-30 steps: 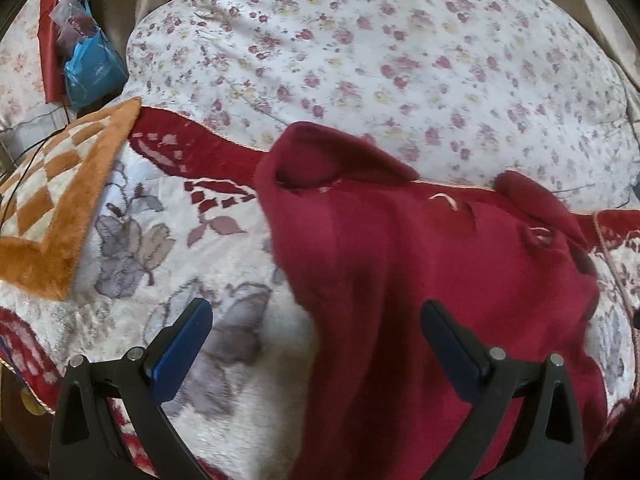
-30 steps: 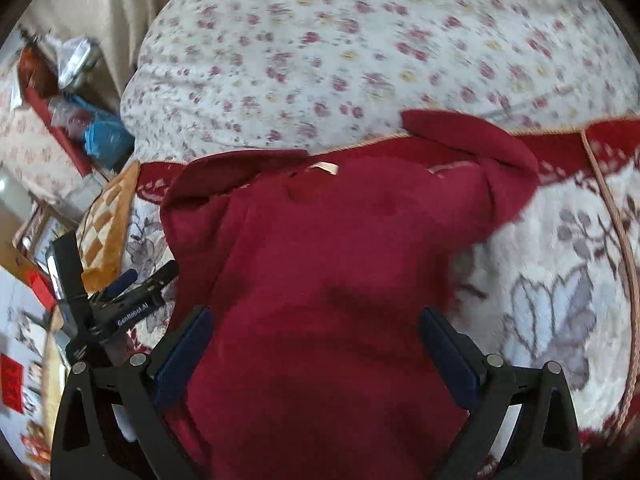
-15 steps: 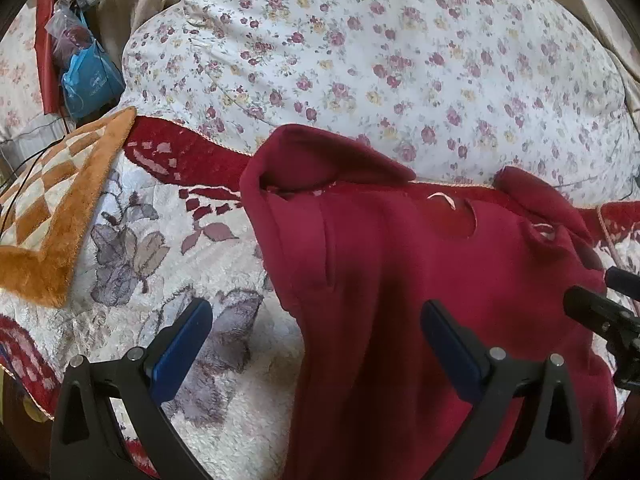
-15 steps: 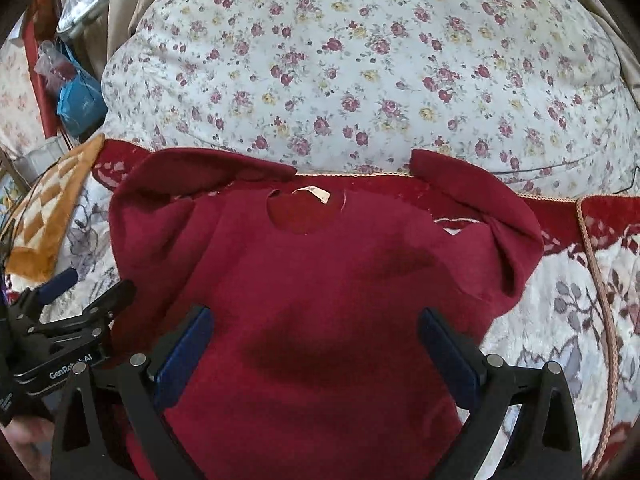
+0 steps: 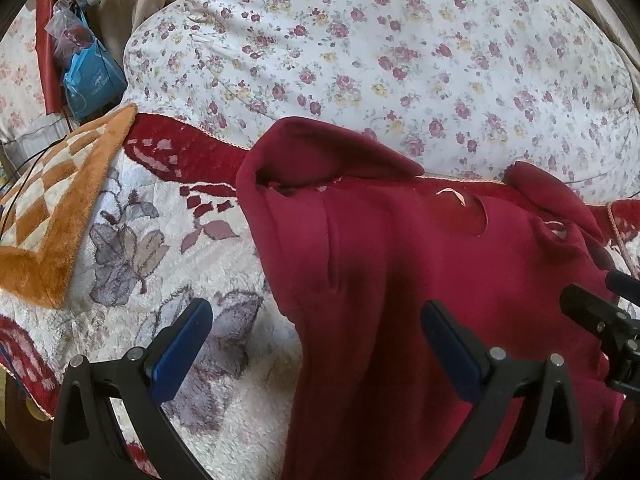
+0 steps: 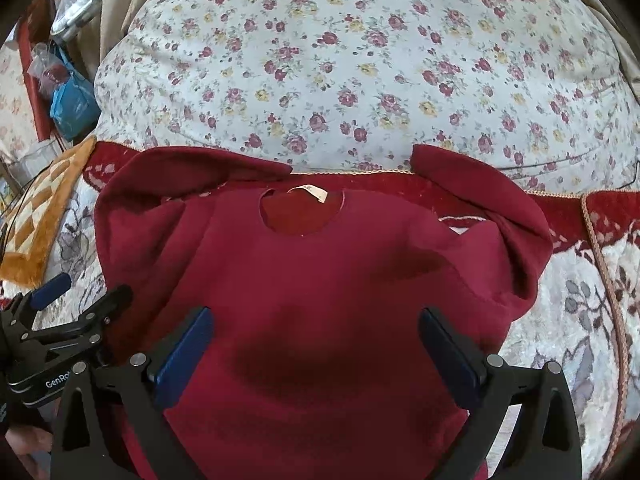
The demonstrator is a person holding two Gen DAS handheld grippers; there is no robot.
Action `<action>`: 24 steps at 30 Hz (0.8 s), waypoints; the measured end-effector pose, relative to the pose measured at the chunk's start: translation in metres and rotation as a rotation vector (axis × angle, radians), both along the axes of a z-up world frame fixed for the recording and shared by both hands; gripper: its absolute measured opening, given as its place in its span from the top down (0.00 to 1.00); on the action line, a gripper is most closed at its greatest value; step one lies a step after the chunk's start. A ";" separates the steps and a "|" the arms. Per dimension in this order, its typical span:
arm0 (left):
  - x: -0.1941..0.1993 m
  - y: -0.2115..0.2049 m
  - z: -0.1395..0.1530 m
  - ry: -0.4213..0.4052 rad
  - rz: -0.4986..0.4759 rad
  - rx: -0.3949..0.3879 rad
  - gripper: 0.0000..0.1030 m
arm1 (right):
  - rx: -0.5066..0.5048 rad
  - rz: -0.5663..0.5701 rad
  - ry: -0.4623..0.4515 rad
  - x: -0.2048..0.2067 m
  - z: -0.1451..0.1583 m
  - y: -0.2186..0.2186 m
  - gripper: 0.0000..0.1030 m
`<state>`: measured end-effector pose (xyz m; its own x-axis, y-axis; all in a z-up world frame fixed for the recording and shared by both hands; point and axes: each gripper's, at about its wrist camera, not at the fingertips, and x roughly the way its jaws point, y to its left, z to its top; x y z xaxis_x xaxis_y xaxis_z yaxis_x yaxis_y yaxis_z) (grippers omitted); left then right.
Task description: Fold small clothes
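Observation:
A small dark red sweater (image 6: 320,280) lies on a floral blanket, neck hole and white label (image 6: 310,191) at the far side, both sleeves bunched near the shoulders. My right gripper (image 6: 316,344) is open and empty, hovering over the sweater's body. My left gripper (image 5: 316,344) is open and empty over the sweater's left edge (image 5: 280,240); it also shows in the right wrist view (image 6: 76,300). The right gripper's fingertips (image 5: 592,308) show at the right edge of the left wrist view.
A big white floral duvet (image 6: 360,60) bulges right behind the sweater. An orange checked mat (image 5: 52,216) lies at the left. A blue bag (image 5: 90,84) and clutter sit at the far left. The blanket's braided edge (image 6: 600,264) runs down the right.
Both grippers pulled back and up, so more of the sweater shows. The right view swung left to centre on the neck hole. Both stayed open.

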<state>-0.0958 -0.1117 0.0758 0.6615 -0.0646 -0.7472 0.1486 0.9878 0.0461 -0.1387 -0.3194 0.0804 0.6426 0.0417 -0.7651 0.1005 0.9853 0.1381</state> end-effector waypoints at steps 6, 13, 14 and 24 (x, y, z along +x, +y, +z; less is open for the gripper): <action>0.001 0.001 -0.002 0.007 0.002 0.003 0.00 | 0.022 0.002 0.001 0.003 -0.005 -0.002 0.00; 0.002 0.001 -0.004 0.010 0.000 0.005 0.00 | -0.004 0.041 0.013 0.007 -0.006 0.006 0.00; 0.002 0.001 -0.004 0.010 0.001 0.005 0.00 | -0.010 0.042 0.015 0.007 -0.006 0.007 0.00; 0.002 0.002 -0.004 0.009 -0.001 0.008 0.00 | -0.024 0.037 0.023 0.009 -0.008 0.005 0.00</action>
